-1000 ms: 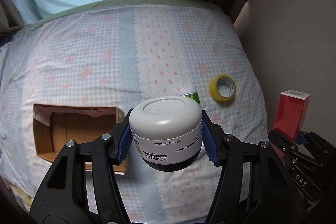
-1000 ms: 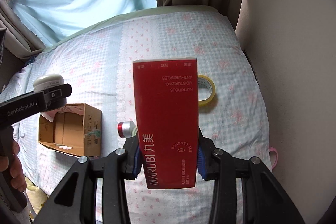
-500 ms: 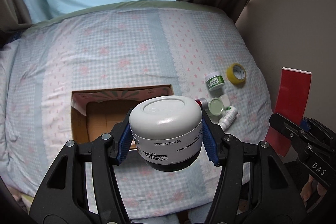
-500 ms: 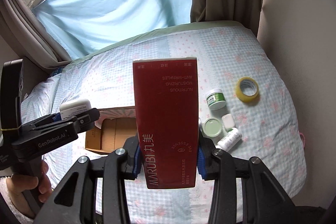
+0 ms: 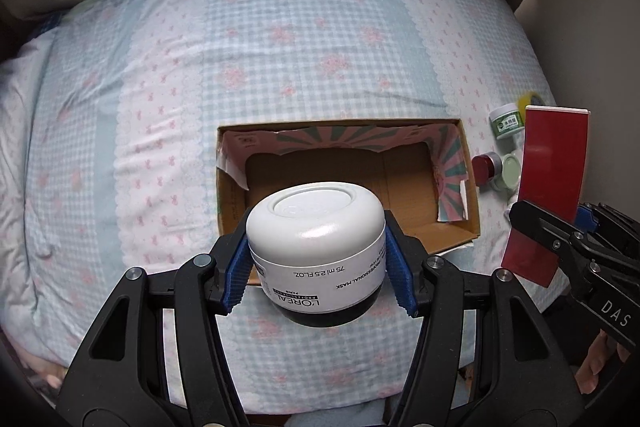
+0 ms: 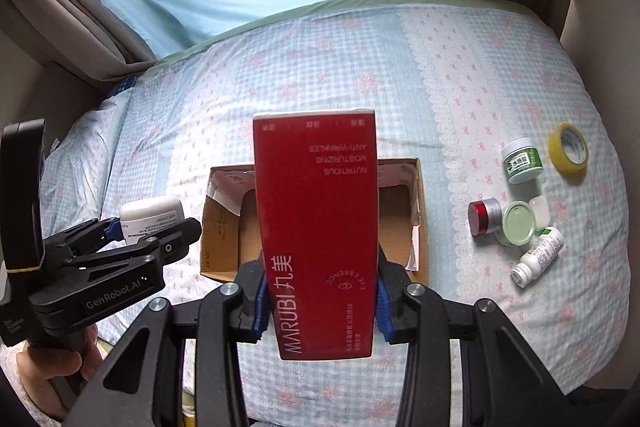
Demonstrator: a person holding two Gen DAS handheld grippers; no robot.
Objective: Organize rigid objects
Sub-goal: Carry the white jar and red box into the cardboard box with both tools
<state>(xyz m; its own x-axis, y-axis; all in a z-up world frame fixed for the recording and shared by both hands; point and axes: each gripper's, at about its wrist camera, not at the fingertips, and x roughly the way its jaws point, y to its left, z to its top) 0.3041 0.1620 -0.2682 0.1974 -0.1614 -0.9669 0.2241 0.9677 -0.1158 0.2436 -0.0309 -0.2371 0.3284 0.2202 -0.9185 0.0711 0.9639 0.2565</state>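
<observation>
My left gripper [image 5: 318,269] is shut on a white L'Oreal jar [image 5: 316,231], held over the near edge of an open cardboard box [image 5: 468,163] that lies on the bed. In the right wrist view that jar [image 6: 152,217] shows at the left, beside the box [image 6: 422,211]. My right gripper [image 6: 320,303] is shut on a tall red Marubi carton [image 6: 316,227], held upright above the box. The carton [image 5: 548,183] also stands at the right edge of the left wrist view.
Right of the box lie a green-labelled white jar [image 6: 522,161], a red-capped jar [image 6: 484,217], a pale green lid [image 6: 518,229], a small white bottle [image 6: 540,259] and a yellow tape roll [image 6: 570,149]. A wall and curtains bound the bed [image 6: 400,67].
Both grippers have swept sideways across the bed with their loads. The box, off to the left before, now sits directly beneath them; the small jars and tape have slid to the right.
</observation>
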